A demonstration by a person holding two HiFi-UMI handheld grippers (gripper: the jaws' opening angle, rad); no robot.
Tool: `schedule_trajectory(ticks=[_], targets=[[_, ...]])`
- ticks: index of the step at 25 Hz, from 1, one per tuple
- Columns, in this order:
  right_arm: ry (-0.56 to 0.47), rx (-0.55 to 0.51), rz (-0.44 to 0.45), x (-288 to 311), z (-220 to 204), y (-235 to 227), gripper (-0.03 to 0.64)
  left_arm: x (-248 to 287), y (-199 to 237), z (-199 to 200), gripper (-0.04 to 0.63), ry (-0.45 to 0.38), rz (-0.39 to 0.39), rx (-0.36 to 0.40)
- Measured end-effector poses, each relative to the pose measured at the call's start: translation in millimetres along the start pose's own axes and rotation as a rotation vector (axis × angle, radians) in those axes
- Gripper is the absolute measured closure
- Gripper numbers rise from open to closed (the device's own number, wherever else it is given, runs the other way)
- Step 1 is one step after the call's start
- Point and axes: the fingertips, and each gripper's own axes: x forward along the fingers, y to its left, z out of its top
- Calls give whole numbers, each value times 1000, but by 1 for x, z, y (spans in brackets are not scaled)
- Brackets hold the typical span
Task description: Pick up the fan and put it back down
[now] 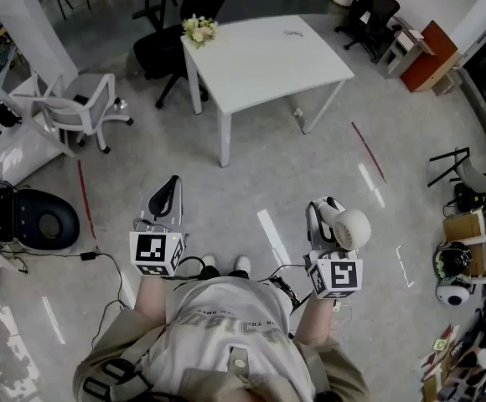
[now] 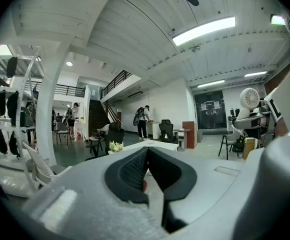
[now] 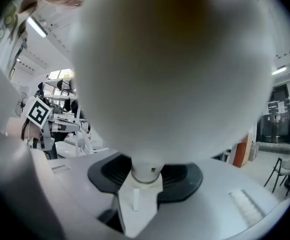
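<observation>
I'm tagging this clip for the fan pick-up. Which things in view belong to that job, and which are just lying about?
Job in hand:
- fan, gripped at its neck by the right gripper
- left gripper, shut and empty

Lying about:
- white table
- flowers on its corner
- grey chair
- black chair behind the table
</observation>
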Motion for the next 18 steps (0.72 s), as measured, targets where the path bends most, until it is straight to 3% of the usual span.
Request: schedule_trajectory(ticks=[17,18], targets=[[-3,27,20,1,-7,-24,454,18,-24,-1,586,-1,-7,-11],[-16,45,28,1,-6,-26,453,21,-27,-1,511,-3,-16,-17]])
